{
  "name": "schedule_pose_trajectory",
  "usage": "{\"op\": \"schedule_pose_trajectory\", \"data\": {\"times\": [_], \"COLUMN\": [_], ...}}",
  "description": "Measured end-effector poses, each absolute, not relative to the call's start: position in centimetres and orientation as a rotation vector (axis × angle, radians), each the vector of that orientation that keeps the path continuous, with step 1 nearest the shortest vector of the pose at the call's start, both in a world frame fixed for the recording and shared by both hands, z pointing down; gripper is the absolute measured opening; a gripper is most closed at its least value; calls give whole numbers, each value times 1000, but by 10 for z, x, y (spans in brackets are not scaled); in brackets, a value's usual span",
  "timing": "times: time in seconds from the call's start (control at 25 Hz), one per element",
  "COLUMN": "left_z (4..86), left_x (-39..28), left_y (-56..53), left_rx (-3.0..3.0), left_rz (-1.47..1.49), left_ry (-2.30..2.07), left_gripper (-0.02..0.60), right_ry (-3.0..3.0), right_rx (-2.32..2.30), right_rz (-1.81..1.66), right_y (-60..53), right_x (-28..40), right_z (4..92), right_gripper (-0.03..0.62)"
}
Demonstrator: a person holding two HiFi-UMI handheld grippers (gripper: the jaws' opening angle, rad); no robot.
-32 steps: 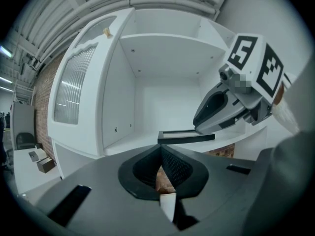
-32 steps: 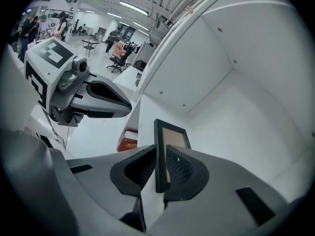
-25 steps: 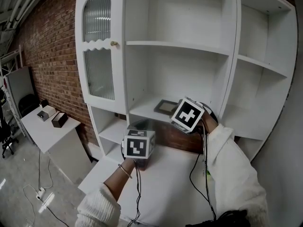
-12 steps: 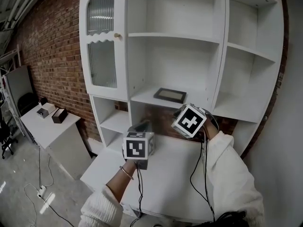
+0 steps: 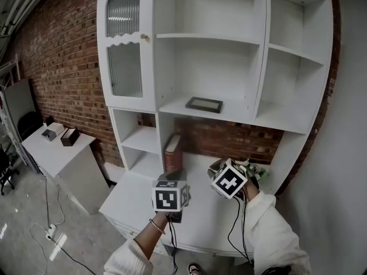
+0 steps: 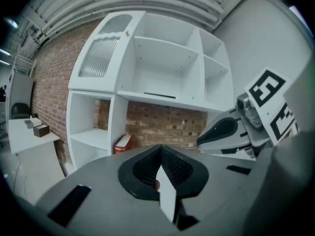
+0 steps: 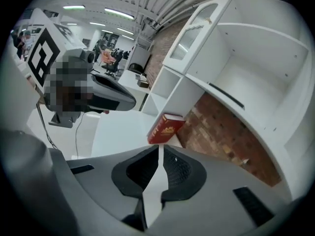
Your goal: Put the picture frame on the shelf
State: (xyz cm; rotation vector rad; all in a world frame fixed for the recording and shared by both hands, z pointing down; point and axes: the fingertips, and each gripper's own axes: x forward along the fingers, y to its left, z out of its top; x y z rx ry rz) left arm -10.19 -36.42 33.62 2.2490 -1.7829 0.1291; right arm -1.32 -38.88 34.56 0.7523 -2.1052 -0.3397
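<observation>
I look down at a tall white shelf unit [image 5: 262, 67] that stands against a brick wall [image 5: 57, 56]. The picture frame [image 5: 204, 103] lies flat on the middle shelf [image 5: 243, 113], near the middle of that board. Nothing touches it, and both of my tools are well below it.

My left tool [image 6: 160, 154] is over the white counter [image 5: 200, 216], about halfway between its left and right edges. Its jaws are pressed together at the tips and hold nothing. My right tool [image 7: 158, 150] is just beside it, nearer the right edge of the counter. Its jaws are closing. I see only a thin gap between them, and there is nothing in that gap. I cannot tell if either tool touches the counter.

A red book [image 5: 172, 152] stands at the back of the counter. It leans against the white post under the middle shelf. In the right gripper view the book is straight ahead of the jaws but well apart from them.

The top left part of the unit has a glass door [image 5: 125, 44] with a small round knob. The other shelves I can see are bare. A low white side table [image 5: 57, 150] stands by the wall on the left with small boxes on it. Thin black cables [image 5: 241, 228] run down from the tools.
</observation>
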Motion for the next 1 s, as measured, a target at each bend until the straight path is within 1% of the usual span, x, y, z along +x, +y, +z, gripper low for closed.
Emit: {"op": "schedule_pose_trajectory", "data": {"times": [0.2,0.44,0.76,1.0], "left_z": [386,431,460,473], "left_x": [-86,-64,-36,-15], "left_y": [-321,-289,-269,-267], "left_rx": [2221,2178,2122,2080], "left_rz": [147,187,199,196], "left_ry": [-1682,-1620,-1631,-1634], "left_gripper": [8,8,8,8], "right_ry": [-2165,-2227,-2338,-2363], "right_rx": [874,981,1204,1241], "right_rz": [-116,111,382,409], "right_y": [-346,-298,-279,-279], "right_x": [12,29,53,74], "right_z": [410,458,473,477], "right_gripper": [38,35,35,35]}}
